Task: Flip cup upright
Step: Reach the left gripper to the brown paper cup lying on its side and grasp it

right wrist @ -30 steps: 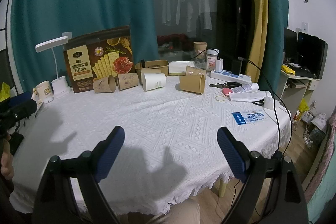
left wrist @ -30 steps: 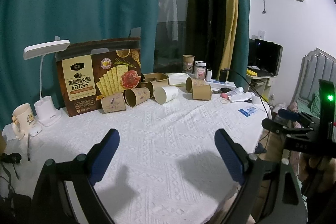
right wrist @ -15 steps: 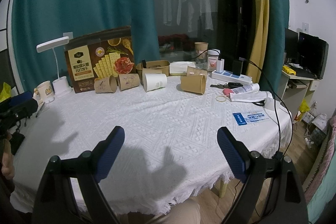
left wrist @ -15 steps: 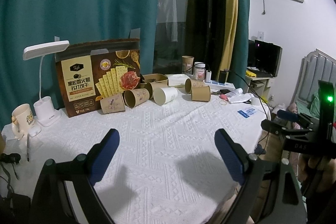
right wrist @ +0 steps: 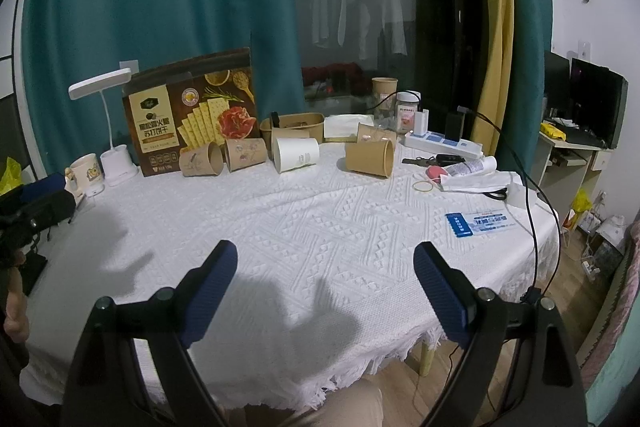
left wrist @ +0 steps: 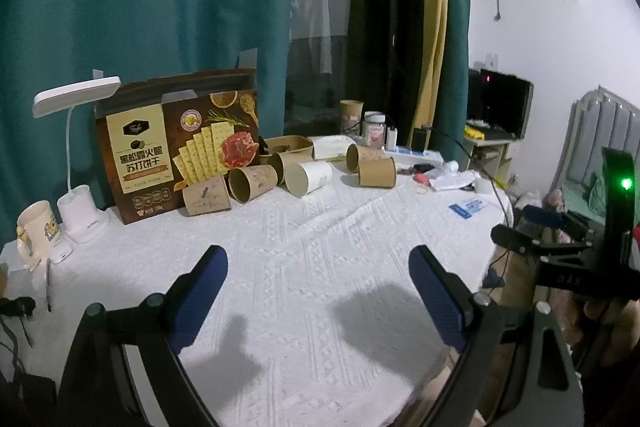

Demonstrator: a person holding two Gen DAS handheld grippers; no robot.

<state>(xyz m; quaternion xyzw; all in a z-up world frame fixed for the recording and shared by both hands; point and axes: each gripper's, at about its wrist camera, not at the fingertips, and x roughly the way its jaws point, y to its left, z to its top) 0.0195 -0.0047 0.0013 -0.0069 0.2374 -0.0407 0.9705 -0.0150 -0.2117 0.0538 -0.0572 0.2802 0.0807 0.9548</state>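
Hovering over the near edge of the counter (right wrist: 320, 227), the left tool (left wrist: 316, 283) and the right tool (right wrist: 324, 275) are both spread wide and released, with nothing between their blue pads. The work looks barely begun: every paper cup in the far row lies on its side, well apart from either tool. From left to right in the right wrist view there is a printed brown cup (right wrist: 200, 159), a second printed brown cup (right wrist: 245, 154), a white cup (right wrist: 297, 154) and, further right, a plain brown cup (right wrist: 370, 158) with its mouth turned to the right. More brown cups lie behind them, partly hidden. Which one is meant cannot be told; the white cup and the plain brown cup are the most exposed. One tall brown cup (right wrist: 385, 93) already stands upright at the far edge beside a jar (right wrist: 408, 111). Behind the row stand a cracker box (right wrist: 192, 115), a white desk lamp (right wrist: 108, 131) and a mug (right wrist: 85, 173) at the far left; a power strip (right wrist: 444, 143) and loose papers lie to the right. Still left, as I judge it, are the whole reach across the cloth, the closing on a cup's wall, the turn and the setting down on its base.
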